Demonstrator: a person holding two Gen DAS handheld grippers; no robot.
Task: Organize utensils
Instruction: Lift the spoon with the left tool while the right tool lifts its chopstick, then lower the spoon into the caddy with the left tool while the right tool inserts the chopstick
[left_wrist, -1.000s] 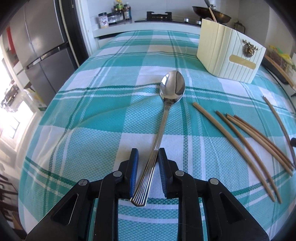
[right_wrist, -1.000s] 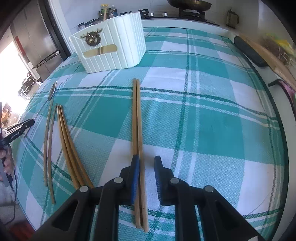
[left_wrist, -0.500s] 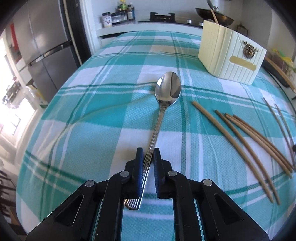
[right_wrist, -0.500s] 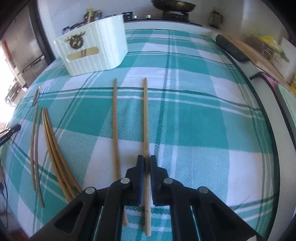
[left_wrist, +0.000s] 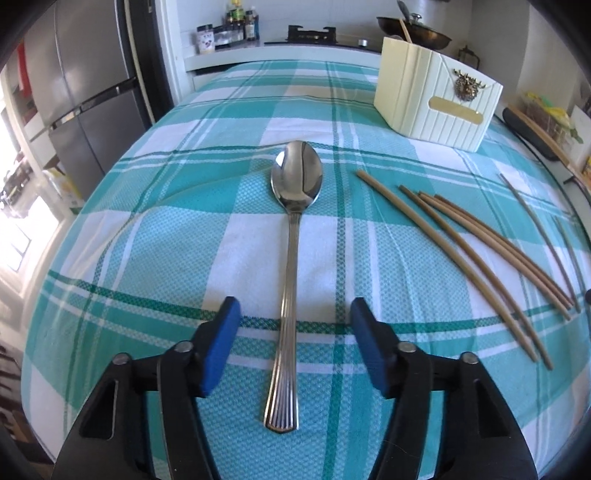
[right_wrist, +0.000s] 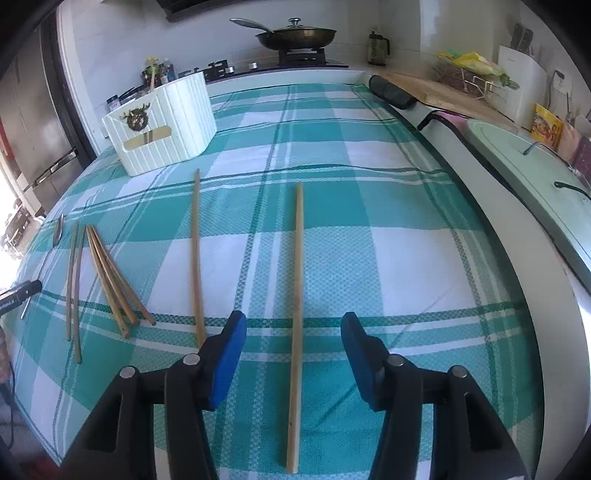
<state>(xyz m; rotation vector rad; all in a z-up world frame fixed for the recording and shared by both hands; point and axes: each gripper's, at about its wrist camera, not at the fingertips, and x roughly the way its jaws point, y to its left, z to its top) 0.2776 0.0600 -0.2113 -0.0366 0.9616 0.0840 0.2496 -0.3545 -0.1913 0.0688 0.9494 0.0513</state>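
Observation:
A steel spoon (left_wrist: 291, 258) lies on the teal checked tablecloth (left_wrist: 147, 229), bowl away from me. My left gripper (left_wrist: 295, 317) is open, its jaws on either side of the spoon's handle, not touching it. A bamboo chopstick (right_wrist: 297, 295) lies lengthwise between the jaws of my open right gripper (right_wrist: 293, 325). A second chopstick (right_wrist: 197, 258) lies just left of it. Several more chopsticks (left_wrist: 480, 251) lie right of the spoon; they also show in the right wrist view (right_wrist: 107, 277). A cream ribbed utensil holder (left_wrist: 436, 107) stands at the back, also in the right wrist view (right_wrist: 162, 122).
A fridge (left_wrist: 85, 96) stands left of the table. A stove with a pan (right_wrist: 295, 37) and a counter with jars (left_wrist: 229, 29) are behind. A cutting board and a dish rack (right_wrist: 461, 81) line the right side, next to the table edge (right_wrist: 517, 229).
Both grippers were shut, the left on the spoon's handle and the right on a chopstick; both have opened wide, leaving spoon and chopstick lying on the cloth.

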